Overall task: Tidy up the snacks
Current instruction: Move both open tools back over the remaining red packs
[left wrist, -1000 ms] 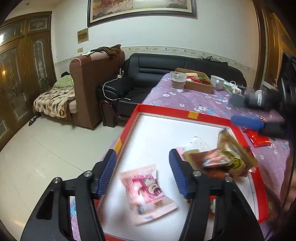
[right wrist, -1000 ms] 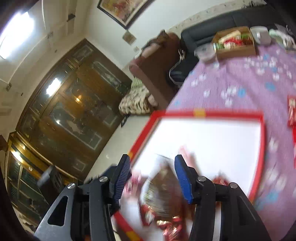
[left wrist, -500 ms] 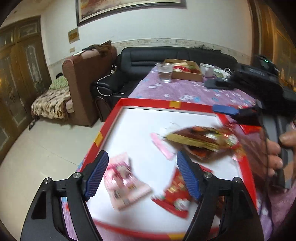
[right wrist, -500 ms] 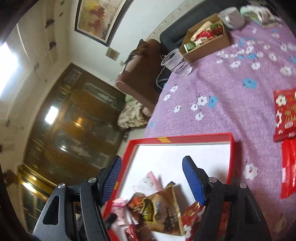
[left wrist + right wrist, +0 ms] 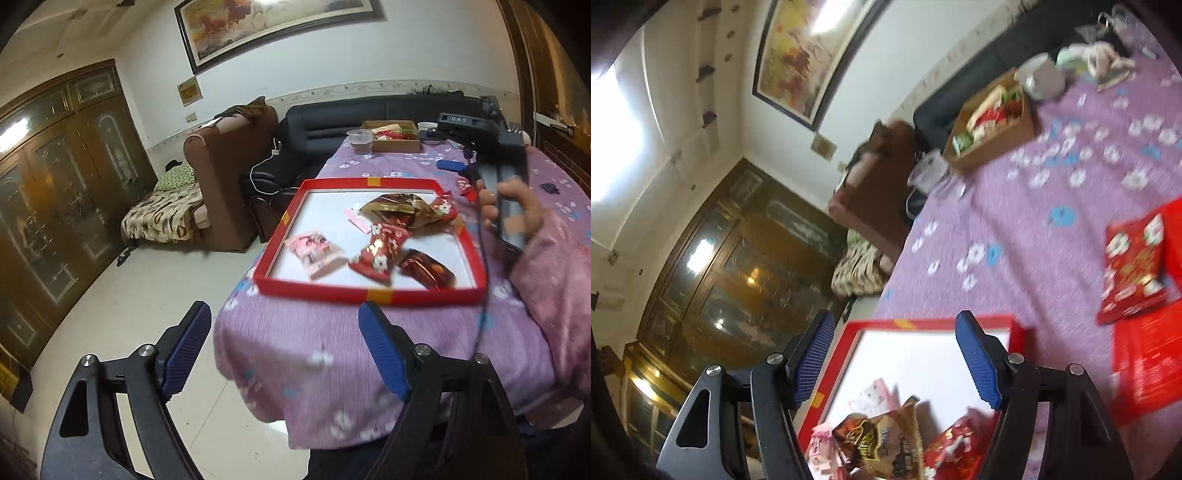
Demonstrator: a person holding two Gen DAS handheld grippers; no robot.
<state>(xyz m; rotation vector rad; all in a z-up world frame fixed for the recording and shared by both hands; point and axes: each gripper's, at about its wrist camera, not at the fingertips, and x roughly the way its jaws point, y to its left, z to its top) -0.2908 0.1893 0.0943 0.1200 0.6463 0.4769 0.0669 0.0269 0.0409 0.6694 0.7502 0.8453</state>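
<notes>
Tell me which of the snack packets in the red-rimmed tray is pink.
The pink packet with a cartoon picture, lying alone at the left of the red-rimmed tray in the left wrist view. The other large packets there are red, dark red or gold-brown.

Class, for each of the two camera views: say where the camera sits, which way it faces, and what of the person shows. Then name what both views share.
Left wrist: sits on the left hand-held gripper, off the table's near edge, facing the red tray; its jaws are opening, empty; the right hand and pink sleeve show.
Right wrist: on the right hand-held gripper, rolled, over the tray's far end, facing the cardboard box; no body shows.
Shared: tray, snacks, box, cup, sofa.
</notes>
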